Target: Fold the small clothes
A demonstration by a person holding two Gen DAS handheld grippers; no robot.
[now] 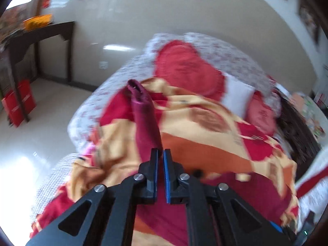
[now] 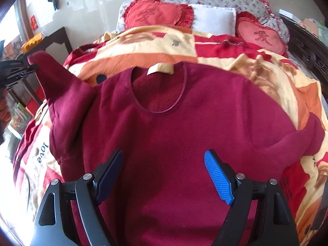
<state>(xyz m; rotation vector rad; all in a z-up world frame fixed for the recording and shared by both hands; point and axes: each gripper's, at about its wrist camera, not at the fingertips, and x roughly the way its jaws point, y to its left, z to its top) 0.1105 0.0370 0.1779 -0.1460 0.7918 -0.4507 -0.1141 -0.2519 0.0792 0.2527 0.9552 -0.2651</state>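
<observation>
Here, a maroon fleece sweater (image 2: 174, 127) lies face up on the patterned blanket (image 2: 235, 47), cream neck label showing. The left gripper (image 1: 161, 153) pinches its raised sleeve (image 1: 144, 119); the right gripper (image 2: 164, 164) hovers spread wide above the chest.

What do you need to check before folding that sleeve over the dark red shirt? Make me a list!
1. Left tongs shut on the sleeve: ok.
2. Sleeve lifted off the blanket: ok; it rises toward the left tongs in the right wrist view.
3. Shirt lying flat, neckline up: ok.
4. Right tongs open and holding nothing: ok; they hover over the shirt's lower part.
5. Other sleeve spread flat: ok, it lies out to the side.
6. Shirt hem straight: cannot tell, hidden below the tongs.
</observation>
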